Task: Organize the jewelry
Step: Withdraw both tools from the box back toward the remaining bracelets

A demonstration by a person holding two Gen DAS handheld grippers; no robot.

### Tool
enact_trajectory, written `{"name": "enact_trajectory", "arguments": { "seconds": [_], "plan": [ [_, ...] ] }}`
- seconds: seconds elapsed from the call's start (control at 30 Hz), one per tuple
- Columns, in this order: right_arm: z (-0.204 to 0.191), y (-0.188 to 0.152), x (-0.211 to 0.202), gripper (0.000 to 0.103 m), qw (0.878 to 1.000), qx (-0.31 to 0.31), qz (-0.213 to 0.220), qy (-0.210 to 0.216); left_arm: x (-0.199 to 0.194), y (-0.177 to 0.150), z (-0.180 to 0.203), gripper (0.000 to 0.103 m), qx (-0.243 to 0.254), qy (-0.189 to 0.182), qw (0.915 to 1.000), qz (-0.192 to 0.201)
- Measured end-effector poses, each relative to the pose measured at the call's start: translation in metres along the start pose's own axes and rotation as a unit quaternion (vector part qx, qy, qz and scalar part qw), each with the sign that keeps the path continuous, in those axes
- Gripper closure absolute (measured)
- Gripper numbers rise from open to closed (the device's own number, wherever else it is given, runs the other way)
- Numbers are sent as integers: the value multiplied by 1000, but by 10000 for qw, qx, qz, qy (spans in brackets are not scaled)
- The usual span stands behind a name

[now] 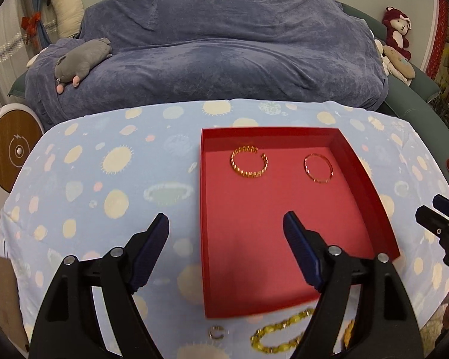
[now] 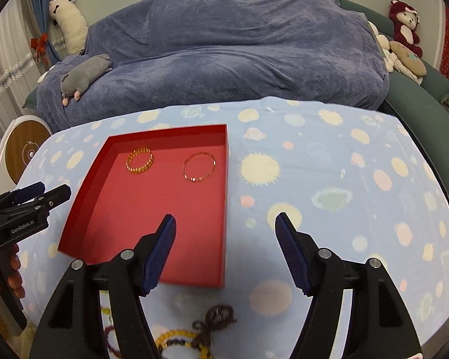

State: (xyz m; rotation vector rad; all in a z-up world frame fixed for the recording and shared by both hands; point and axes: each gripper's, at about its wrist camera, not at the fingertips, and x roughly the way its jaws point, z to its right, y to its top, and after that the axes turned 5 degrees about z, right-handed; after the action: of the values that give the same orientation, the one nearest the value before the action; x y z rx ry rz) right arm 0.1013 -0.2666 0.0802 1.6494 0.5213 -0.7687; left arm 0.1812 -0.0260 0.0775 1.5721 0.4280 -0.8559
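Both the left gripper (image 1: 226, 218) and right gripper (image 2: 225, 218) hover wide open and empty; 2 bangles lie apart in the red tray (image 1: 371, 185), probably to avoid tangling.

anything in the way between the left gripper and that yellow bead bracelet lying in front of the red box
Nothing visible blocks it. The left gripper is open and empty over the near part of the red box; the yellow bead bracelet lies on the cloth just outside the box's near wall, partly hidden by the gripper's own right finger.
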Motion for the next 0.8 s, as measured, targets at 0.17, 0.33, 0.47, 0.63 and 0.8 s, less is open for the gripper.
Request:
{"name": "enact_trajectory", "arguments": {
  "seconds": [0.17, 0.33, 0.47, 0.63, 0.8],
  "plan": [
    [13, -58, -35, 37, 9992, 284, -238, -127, -33, -59, 0, 24, -201, -71, 9994, -274],
    [14, -116, -47, 37, 9971, 411, -610, -187, -50, -118, 7, 24, -328, -27, 9978, -571],
    [12, -142, -44, 37, 9959, 454, -761, -170, -52, -149, 21, 24, -290, -71, 9970, -710],
    [8, -143, -41, 37, 9968, 412, -664, -180, -45, -167, 38, 24, -141, -209, 9970, -734],
    [6, -146, -34, 37, 9963, 411, -737, -171, -36, -170, 44, 24, -180, -273, 9962, -801]
  ]
}}
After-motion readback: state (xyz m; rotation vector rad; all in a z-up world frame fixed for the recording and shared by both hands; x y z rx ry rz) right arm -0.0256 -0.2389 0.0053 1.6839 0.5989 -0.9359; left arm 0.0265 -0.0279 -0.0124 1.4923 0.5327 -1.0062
